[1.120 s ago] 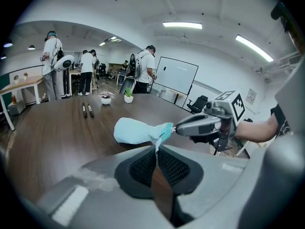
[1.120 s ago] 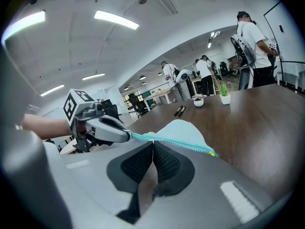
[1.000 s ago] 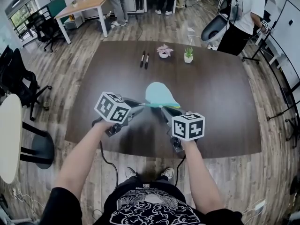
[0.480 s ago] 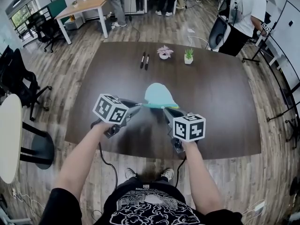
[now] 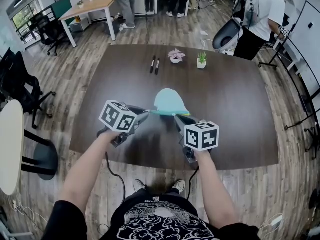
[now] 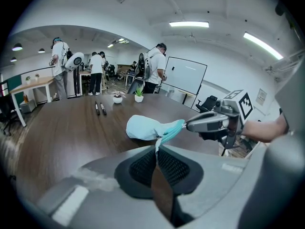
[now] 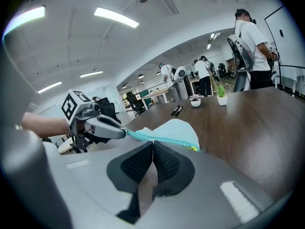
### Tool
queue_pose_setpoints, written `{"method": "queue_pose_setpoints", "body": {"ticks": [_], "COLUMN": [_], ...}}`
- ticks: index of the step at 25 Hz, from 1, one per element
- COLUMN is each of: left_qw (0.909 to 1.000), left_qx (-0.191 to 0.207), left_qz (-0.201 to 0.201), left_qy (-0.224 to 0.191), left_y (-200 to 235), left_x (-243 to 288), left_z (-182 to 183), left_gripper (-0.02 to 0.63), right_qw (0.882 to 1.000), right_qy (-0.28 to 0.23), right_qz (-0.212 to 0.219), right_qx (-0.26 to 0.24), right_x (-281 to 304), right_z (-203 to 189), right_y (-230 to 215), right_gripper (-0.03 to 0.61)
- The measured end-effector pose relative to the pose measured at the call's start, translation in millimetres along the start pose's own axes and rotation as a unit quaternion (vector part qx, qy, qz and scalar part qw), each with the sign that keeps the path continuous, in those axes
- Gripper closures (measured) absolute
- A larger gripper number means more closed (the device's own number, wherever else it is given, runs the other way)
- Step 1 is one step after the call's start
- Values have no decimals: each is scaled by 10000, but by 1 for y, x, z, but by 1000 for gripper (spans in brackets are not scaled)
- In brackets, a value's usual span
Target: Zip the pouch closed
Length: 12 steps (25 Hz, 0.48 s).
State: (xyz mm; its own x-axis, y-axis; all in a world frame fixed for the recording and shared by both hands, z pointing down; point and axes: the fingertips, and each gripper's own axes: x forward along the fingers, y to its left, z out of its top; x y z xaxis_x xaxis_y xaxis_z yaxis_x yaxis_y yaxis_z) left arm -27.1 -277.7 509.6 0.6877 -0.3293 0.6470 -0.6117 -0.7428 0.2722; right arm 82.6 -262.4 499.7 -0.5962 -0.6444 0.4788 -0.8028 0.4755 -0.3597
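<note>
Though soft, rounded teal fabric pouch (image 5: 169,102)

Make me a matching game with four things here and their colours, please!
Things:
1. pouch
2. pens
3. leafy plant
4. flower

Colours:
a. black
b. pink
c. light blue
d. green

Right pairs: 1-c, 2-a, 3-d, 4-b

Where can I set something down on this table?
Bare table right of the pouch to the edge, and left of it, nearer than the markers. Crowded: where the left hand-held gripper and right hand-held gripper hold the pouch, and by the potted plants.
</note>
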Motion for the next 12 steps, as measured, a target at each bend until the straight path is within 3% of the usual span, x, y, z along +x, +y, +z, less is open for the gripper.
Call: {"method": "queue_pose_setpoints", "body": {"ticks": [12], "left_qw": [9999], "left_qx": [-134], "left_qz": [91], "left_qy": [5], "left_y": [7], "left_x": [0], "left_z": [-5], "left_gripper": [592], "right_qw": [10000], "right_qy": [14], "right_qz": [-48], "right_qx": [-34], "right_x": [-1], "right_z": [-1], "right_y": [-5], "right_gripper": [572]}}
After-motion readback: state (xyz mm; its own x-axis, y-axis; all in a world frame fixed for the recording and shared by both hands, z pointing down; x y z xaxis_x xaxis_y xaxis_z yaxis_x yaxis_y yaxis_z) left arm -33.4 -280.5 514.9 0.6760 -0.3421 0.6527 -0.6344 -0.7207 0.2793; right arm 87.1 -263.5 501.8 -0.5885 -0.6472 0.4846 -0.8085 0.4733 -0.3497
